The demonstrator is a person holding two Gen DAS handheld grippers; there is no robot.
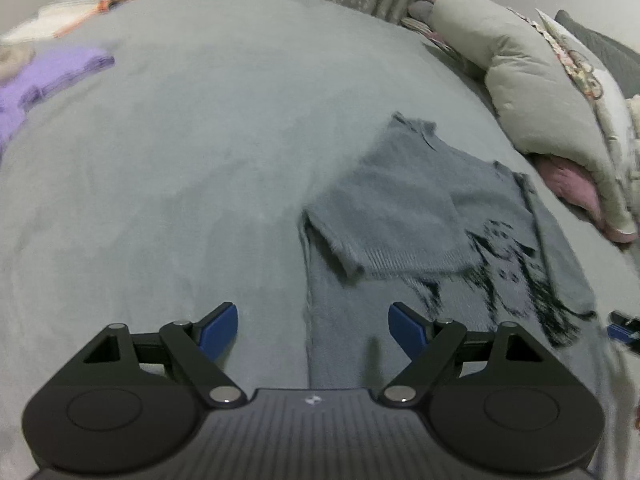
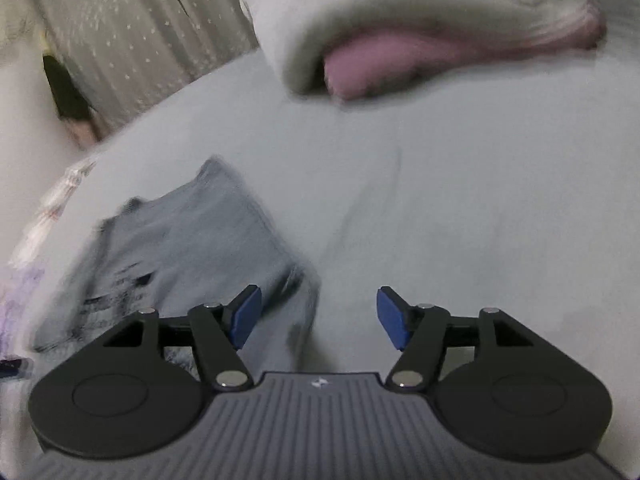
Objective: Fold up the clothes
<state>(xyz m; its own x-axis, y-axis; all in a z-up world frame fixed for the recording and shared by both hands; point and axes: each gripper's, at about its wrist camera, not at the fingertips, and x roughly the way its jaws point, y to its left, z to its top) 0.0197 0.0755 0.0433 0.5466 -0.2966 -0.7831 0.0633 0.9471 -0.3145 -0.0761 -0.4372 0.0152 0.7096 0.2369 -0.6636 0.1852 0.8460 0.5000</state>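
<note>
A grey knit sweater (image 1: 404, 216) with a black print lies flat on the grey bed sheet (image 1: 192, 168), one sleeve folded across its body. My left gripper (image 1: 313, 330) is open and empty, hovering over the sweater's near left edge. In the right wrist view the same sweater (image 2: 188, 240) lies at the lower left, blurred. My right gripper (image 2: 319, 318) is open and empty, with its left finger over the sweater's right edge and its right finger over bare sheet. The other gripper's tip (image 1: 624, 326) shows at the right edge of the left wrist view.
A purple garment (image 1: 44, 80) lies at the far left of the bed. A beige quilt (image 1: 540, 92) over a pink cloth (image 1: 576, 188) is piled at the right, also seen in the right wrist view (image 2: 400, 8). A curtain (image 2: 132, 36) hangs behind the bed.
</note>
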